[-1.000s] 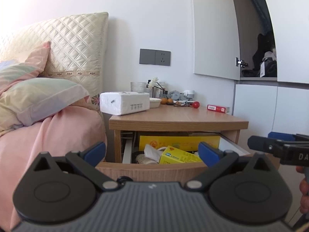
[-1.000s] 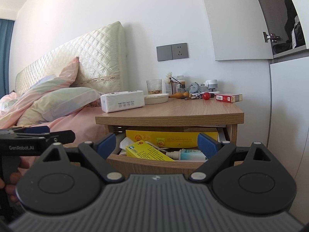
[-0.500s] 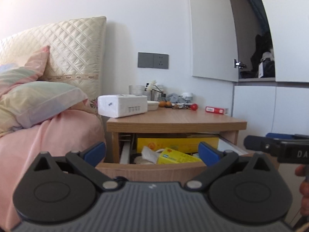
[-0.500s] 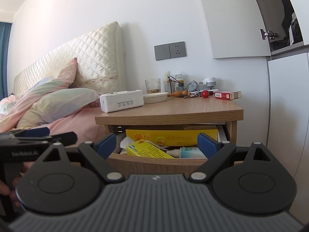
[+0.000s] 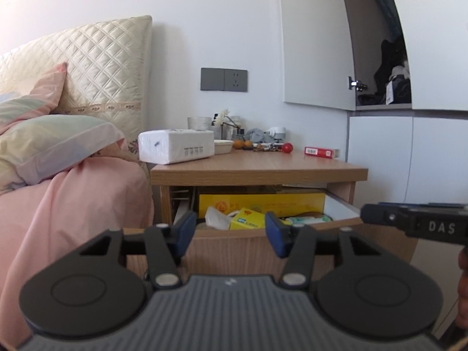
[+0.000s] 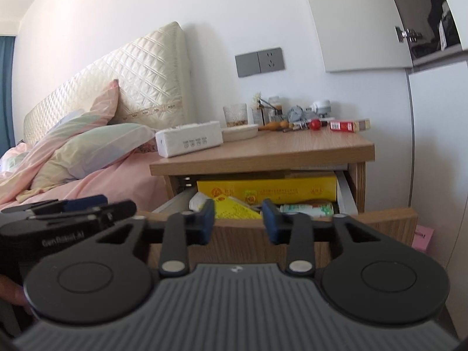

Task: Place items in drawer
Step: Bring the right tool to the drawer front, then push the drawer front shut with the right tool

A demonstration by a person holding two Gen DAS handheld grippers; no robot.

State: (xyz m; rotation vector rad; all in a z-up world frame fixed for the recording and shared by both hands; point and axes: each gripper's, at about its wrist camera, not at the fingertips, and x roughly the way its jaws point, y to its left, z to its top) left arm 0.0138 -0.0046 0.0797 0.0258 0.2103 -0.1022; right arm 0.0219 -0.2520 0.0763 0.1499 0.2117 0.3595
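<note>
Before the open drawer (image 5: 257,234) we hold both grippers, left (image 5: 230,231) and right (image 6: 238,221), empty with fingers apart, ready to fetch nightstand (image 6: 292,149) items.

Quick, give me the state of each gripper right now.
Left gripper: open, holding nothing, in front of the open drawer.
Right gripper: open, holding nothing.
</note>
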